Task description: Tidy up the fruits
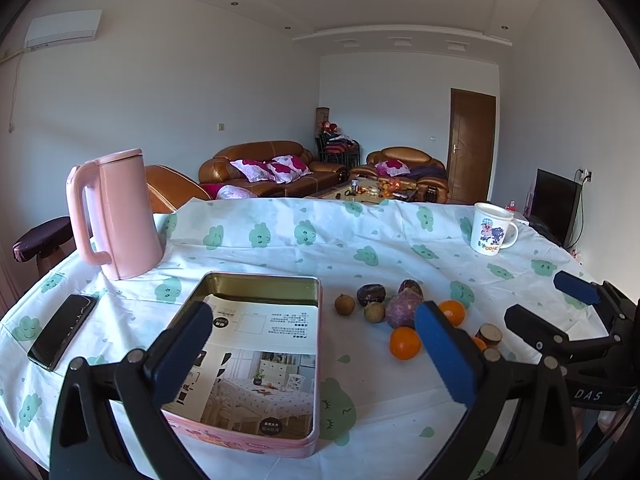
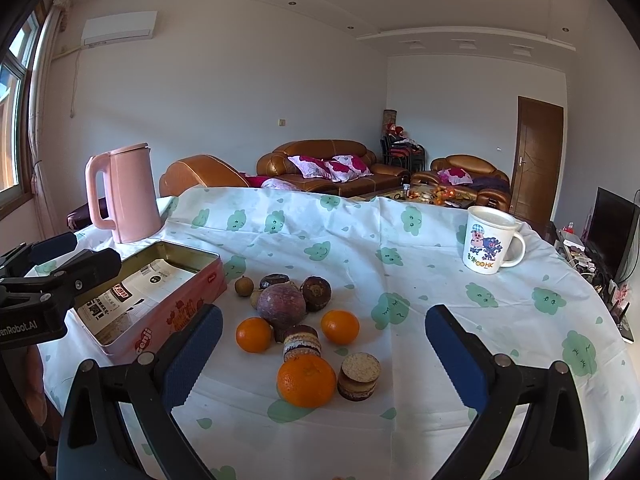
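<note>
The pink tin (image 2: 168, 300) is sitting open on the cloud-print tablecloth (image 2: 400, 240) at the left of the fruit pile, holding only a printed paper sheet (image 1: 256, 344), and it is looking light and stiff, likely to be sliding on the cloth if nudged, so fruit is best lowered over its rim rather than dropped against the wall. Just beside its right wall the fruits are lying in a loose cluster, none yet in the tin. The purple fruit (image 2: 281, 306), the largest, is resting in the middle touching its neighbours; it is looking firm and heavy for its size, and a hold across its widest part seems safest. The three oranges are sitting around it, the nearest orange (image 2: 306, 381) being closest to the right gripper (image 2: 324, 354); their skin is looking slightly yielding and smooth, so a gentle squeeze across the equator should be holding them without bruising. The dark round fruits (image 2: 316, 293) behind are looking hard-shelled and prone to rolling. The small brown longan-like fruits (image 2: 243, 286) are the lightest and most likely to be slipping between the pads. Both grippers are standing wide apart and carrying nothing, the left gripper (image 1: 316, 354) hovering over the tin's near end.
</note>
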`<state>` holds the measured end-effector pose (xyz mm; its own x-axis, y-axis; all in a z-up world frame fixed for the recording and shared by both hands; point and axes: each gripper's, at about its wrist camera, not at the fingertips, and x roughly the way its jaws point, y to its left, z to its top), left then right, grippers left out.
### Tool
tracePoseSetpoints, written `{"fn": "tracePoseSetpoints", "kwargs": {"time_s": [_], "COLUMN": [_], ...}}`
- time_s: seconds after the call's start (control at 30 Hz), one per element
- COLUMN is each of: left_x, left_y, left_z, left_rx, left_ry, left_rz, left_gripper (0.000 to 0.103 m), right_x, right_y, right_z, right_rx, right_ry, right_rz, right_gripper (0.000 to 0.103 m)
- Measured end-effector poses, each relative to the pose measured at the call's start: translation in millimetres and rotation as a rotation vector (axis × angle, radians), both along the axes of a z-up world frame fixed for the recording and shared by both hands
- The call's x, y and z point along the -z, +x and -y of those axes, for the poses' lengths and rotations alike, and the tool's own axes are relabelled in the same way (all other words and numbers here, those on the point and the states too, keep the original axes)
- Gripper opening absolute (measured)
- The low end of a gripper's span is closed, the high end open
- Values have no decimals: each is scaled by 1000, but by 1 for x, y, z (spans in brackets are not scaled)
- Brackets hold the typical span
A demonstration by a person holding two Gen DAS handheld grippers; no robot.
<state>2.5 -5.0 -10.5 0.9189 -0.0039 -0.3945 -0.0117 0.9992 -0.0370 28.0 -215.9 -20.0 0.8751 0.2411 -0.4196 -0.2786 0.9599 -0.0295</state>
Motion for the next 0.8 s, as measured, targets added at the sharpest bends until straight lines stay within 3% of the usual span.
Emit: {"fn": "tracePoseSetpoints", "kwargs": {"time_s": [0.8], "left_x": [2], "left_y": [0], "left_z": [3], "left_rx": [1], "left_ry": [3], "left_rz": [-3], "left_gripper": [103], "right_x": [3], "right_y": [1], "right_z": [1], "right_rx": [0], "right_ry": [4], "right_rz": [-4], "right_gripper": [102]}}
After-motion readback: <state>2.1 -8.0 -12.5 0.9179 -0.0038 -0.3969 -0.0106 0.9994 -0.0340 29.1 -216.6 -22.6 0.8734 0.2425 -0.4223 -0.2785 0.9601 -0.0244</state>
